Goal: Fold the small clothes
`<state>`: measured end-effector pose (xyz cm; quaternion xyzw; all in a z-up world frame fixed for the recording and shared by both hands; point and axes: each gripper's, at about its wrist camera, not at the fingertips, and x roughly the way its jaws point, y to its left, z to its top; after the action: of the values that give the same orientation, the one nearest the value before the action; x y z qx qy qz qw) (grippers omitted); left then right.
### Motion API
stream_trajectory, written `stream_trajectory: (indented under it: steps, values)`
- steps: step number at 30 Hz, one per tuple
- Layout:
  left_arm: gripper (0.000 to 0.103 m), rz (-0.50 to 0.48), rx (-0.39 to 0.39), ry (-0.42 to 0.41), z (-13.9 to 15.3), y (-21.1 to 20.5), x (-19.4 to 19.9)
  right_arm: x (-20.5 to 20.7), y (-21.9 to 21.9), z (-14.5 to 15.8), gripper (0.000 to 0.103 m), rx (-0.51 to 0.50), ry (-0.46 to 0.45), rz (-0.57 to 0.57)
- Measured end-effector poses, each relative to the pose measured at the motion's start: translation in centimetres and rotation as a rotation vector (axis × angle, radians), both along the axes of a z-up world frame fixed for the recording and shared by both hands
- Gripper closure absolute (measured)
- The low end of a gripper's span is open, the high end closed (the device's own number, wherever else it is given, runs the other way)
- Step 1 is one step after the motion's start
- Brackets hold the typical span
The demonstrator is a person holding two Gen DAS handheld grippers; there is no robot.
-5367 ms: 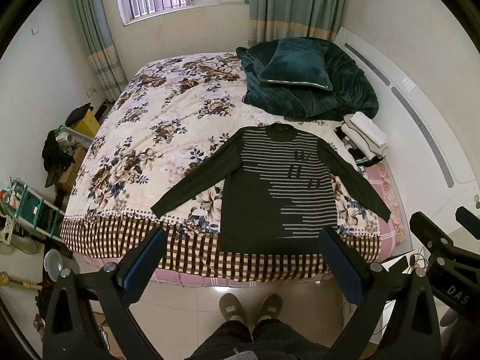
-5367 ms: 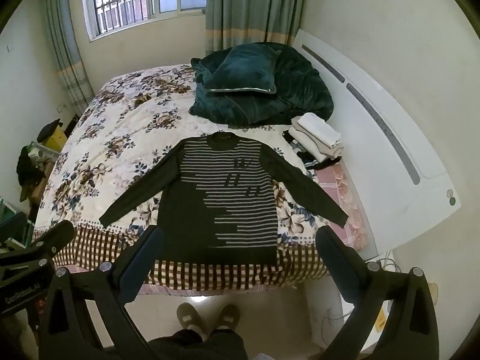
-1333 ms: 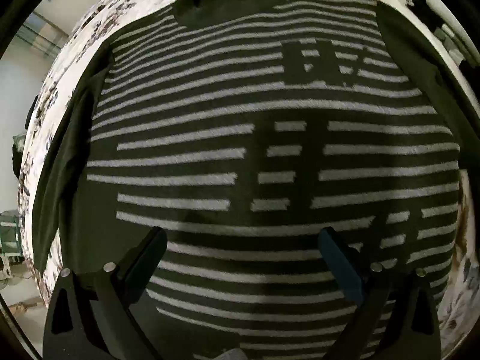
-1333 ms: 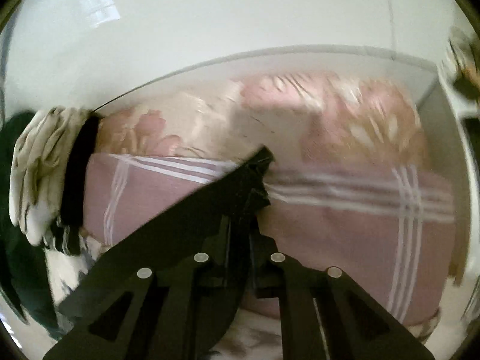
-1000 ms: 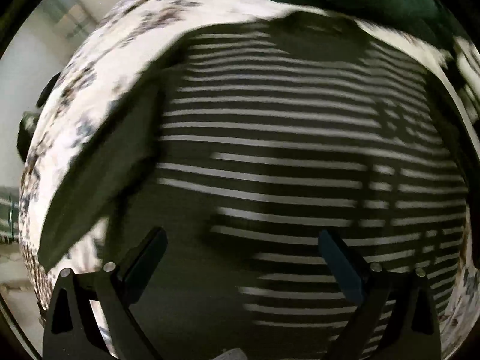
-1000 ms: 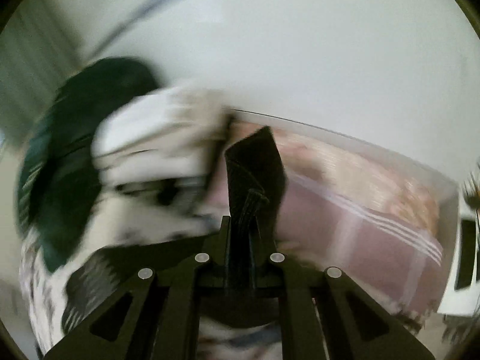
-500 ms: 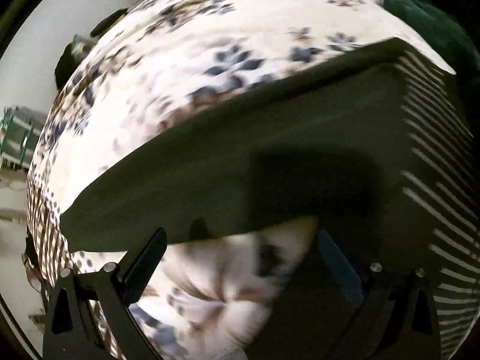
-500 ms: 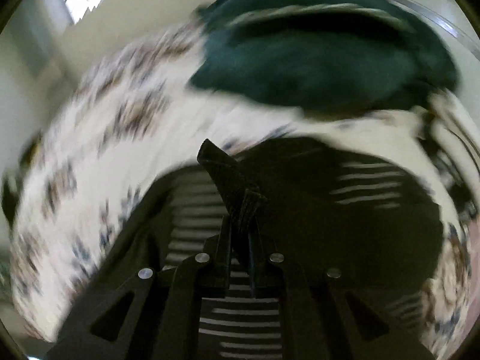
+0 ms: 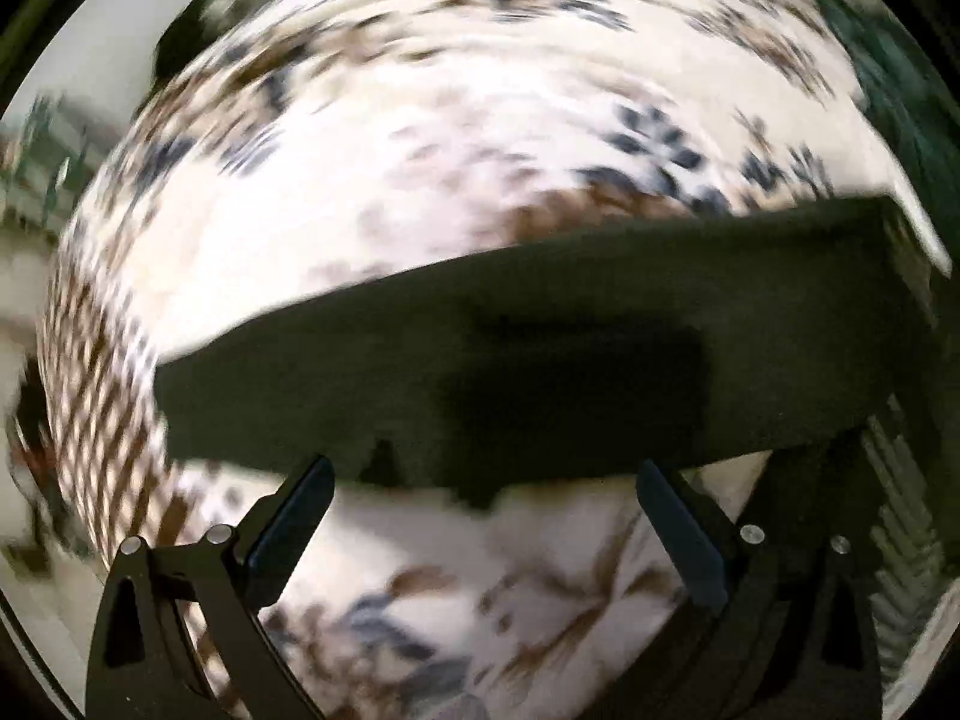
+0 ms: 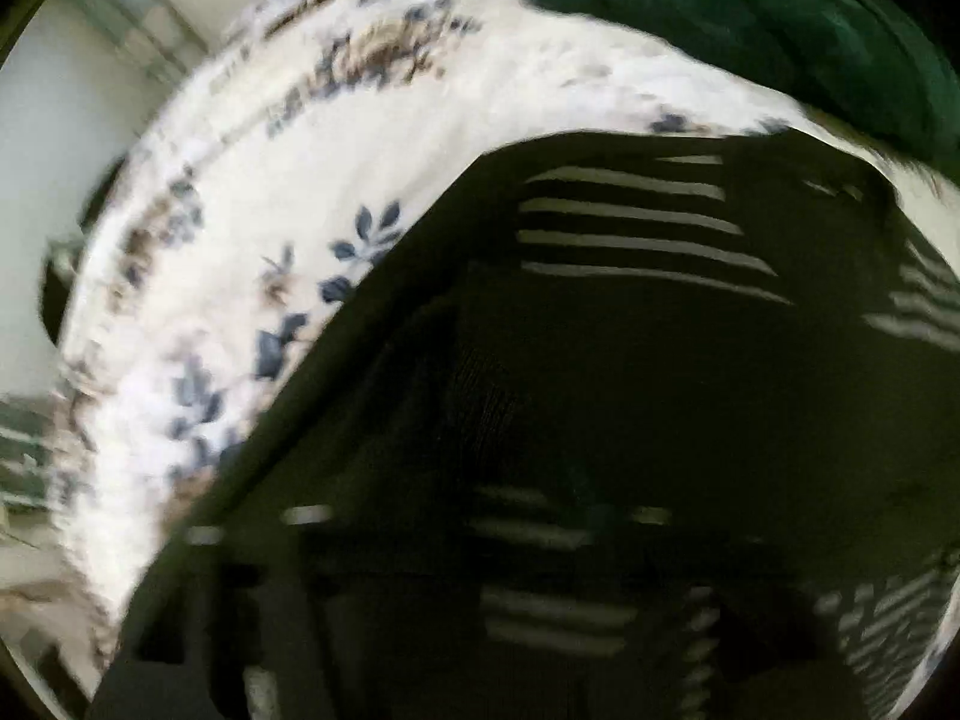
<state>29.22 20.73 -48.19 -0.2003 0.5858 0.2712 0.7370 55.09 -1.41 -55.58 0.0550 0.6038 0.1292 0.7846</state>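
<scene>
We hold the left tongs (image 9: 480,528) wide open and empty above the sweater's dark sleeve (image 9: 540,372), which lies across the floral bed (image 9: 420,180). Our right tongs (image 10: 480,630), blurred, have just been opening over the striped sweater (image 10: 660,360); nothing shows between them.

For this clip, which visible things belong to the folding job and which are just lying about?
Job: dark knit sweater with pale stripes, its plain dark sleeve, left gripper.
Lying about: floral cream bedspread, dark green plush blanket.

Right claw (image 10: 480,630) motion-blurred, lost against dark sweater (image 10: 630,390).
</scene>
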Motion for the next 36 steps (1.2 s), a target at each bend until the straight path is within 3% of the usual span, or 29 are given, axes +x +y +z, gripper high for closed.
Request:
stream_trajectory:
  steps: [5,10,13,14,15,16,17,18,21,22,23,24,28,32,36]
  values:
    - [0.000,0.356,-0.247,-0.090,-1.8,5.8,-7.1,-5.2,-5.3,2.3,0.029,-0.087,-0.028,-0.078]
    - [0.004,0.624,-0.379,-0.176,-5.7,9.7,-10.5,-8.5,-8.2,0.9,0.029,-0.146,0.026,-0.114]
    - [0.007,0.776,-0.383,-0.280,-6.0,11.5,-11.4,-9.8,-9.6,-0.4,0.029,-0.161,0.054,-0.137]
    - [0.013,0.822,-0.355,-0.307,-5.8,12.0,-11.6,-10.1,-9.8,-0.6,0.029,-0.173,0.053,-0.140]
    - [0.036,0.845,-0.315,-0.312,-5.4,12.1,-11.5,-10.4,-9.8,-1.2,0.029,-0.191,0.054,-0.148]
    - [0.074,0.851,-0.262,-0.315,-4.9,12.4,-11.3,-10.5,-10.1,-1.3,0.029,-0.200,0.057,-0.154]
    - [0.092,0.832,-0.212,-0.327,-4.4,12.6,-10.9,-10.7,-10.1,-1.7,0.029,-0.218,0.060,-0.163]
    - [0.097,0.811,-0.193,-0.342,-4.1,12.9,-10.5,-10.9,-10.2,-1.8,0.029,-0.248,0.061,-0.167]
    - [0.097,0.731,-0.098,-0.358,-2.3,13.1,-9.3,-11.0,-10.2,-1.8,0.025,-0.345,0.052,-0.184]
    - [0.097,0.677,-0.054,-0.358,-1.2,12.7,-8.4,-10.9,-10.3,-1.8,0.018,-0.373,0.046,-0.188]
    - [0.097,0.640,-0.023,-0.360,-0.3,13.0,-8.1,-10.9,-10.6,-1.7,0.004,-0.395,0.041,-0.192]
    - [0.098,0.592,0.012,-0.367,0.8,12.5,-7.3,-10.8,-10.9,-1.5,0.001,-0.402,0.035,-0.197]
    - [0.098,0.393,0.133,-0.406,5.7,9.0,-3.9,-10.4,-12.5,-0.5,0.001,-0.389,0.001,-0.211]
    - [0.098,0.138,0.192,-0.477,10.9,2.0,1.9,-10.0,-15.6,0.7,0.001,-0.319,0.002,-0.253]
    - [0.098,-0.113,0.155,-0.532,13.8,-8.6,7.7,-11.0,-21.0,1.8,0.001,-0.268,0.024,-0.338]
